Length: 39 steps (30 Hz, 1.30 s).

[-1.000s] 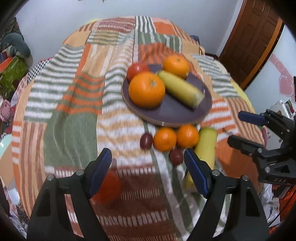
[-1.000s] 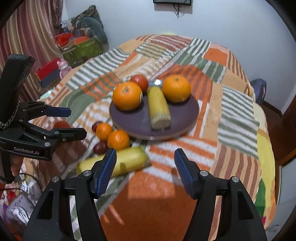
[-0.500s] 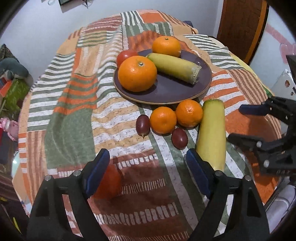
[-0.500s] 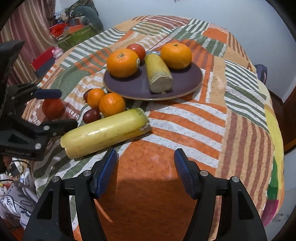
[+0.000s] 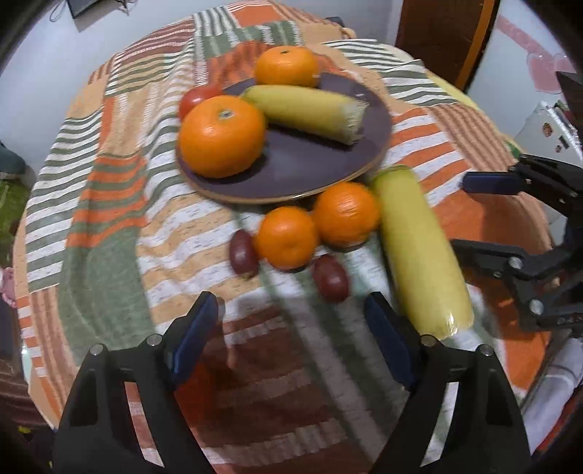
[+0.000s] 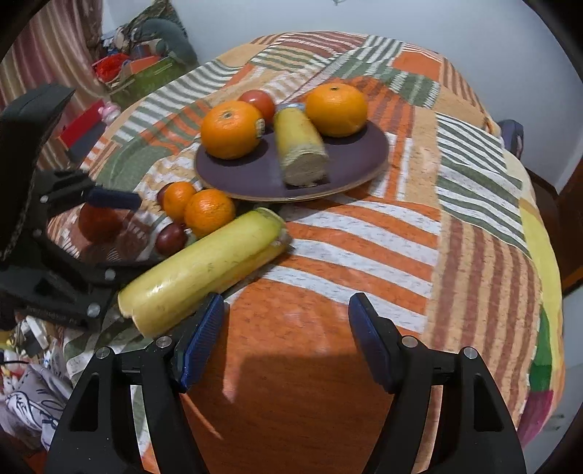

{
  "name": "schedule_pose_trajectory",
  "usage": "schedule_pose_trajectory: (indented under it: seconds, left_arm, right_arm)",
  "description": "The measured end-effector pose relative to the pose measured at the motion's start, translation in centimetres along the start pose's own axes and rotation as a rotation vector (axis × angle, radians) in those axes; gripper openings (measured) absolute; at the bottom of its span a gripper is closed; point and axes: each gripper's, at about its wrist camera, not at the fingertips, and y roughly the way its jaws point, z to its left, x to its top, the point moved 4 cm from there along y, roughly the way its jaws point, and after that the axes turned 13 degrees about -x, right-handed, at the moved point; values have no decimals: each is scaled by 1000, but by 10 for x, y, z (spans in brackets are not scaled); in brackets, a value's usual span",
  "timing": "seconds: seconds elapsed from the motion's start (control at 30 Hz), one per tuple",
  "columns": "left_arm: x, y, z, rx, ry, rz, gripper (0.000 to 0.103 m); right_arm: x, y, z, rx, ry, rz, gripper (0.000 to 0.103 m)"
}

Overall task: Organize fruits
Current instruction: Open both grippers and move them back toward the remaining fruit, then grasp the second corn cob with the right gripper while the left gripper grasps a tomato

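Observation:
A purple plate (image 5: 309, 160) (image 6: 357, 160) holds a big orange (image 5: 222, 136), a second orange (image 5: 286, 65), a red tomato (image 5: 196, 96) and a yellow corn cob (image 5: 306, 111). In front of it on the cloth lie two small oranges (image 5: 286, 237) (image 5: 346, 213), two dark plums (image 5: 243, 251) (image 5: 331, 279) and a long yellow cob (image 5: 419, 251) (image 6: 204, 269). My left gripper (image 5: 291, 328) is open and empty, just short of the plums. My right gripper (image 6: 286, 339) is open and empty, beside the long cob's near end. A red fruit (image 6: 98, 222) lies by the left gripper's fingers.
The round table wears a striped patchwork cloth (image 6: 419, 226); its edge falls away close to both grippers. Clutter and boxes (image 6: 135, 69) stand on the floor at the far left. A wooden door (image 5: 444, 32) is behind the table.
Both grippers have moved forward and down toward the fruit on the cloth. The red fruit has slipped out of the left wrist view. Both grippers stay open.

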Motion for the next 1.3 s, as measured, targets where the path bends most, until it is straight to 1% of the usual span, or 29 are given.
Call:
schedule_pose_trajectory:
  seconds: [0.1,0.23,0.3,0.4,0.5,0.57,0.63,0.67,0.77,0.9,0.97,1.1,1.2,1.27,1.3]
  left_arm:
    - [9,0,-16,-55,-2,-27,83]
    - [22,-3,-31,-69,2,-72,83]
    - [26,-2,-30,-71,-4,-74,83]
    - [25,-5,-27,-66,-18,-84,83]
    - [18,-18,-16,-57,-47,-114,83]
    - [10,-34,-7,-39,-70,-149,83]
    - [2,-45,1,-23,-93,-175,83]
    - [-3,-54,9,-5,-114,-193,83]
    - [-20,-71,29,20,-170,-224,84]
    - [-39,-81,54,34,-241,-245,84]
    - [-49,-80,65,30,-284,-243,84]
    - [-63,-75,73,13,-328,-237,84]
    - [-70,-69,72,4,-332,-231,84]
    - [-69,-63,70,4,-331,-227,84]
    - [-68,-61,70,5,-331,-225,84]
  right_arm:
    - [-1,-4,-13,-27,23,-10,68]
    - [2,-16,-30,-53,60,-32,68]
    - [5,-22,-35,-45,78,-43,68]
    - [13,-29,-33,-7,89,-60,68]
    - [18,-27,-17,20,67,-63,70]
    - [22,-20,-3,41,44,-48,70]
    - [24,-12,13,44,14,-36,71]
    - [25,-10,18,47,9,-39,74]
    - [27,-2,33,48,-22,-19,75]
    - [23,11,46,37,-52,12,75]
    - [21,13,49,35,-46,7,74]
    - [20,13,51,56,-47,12,69]
    - [18,10,46,69,-39,15,61]
    - [15,7,39,87,-30,19,53]
    - [14,4,35,88,-33,19,50]
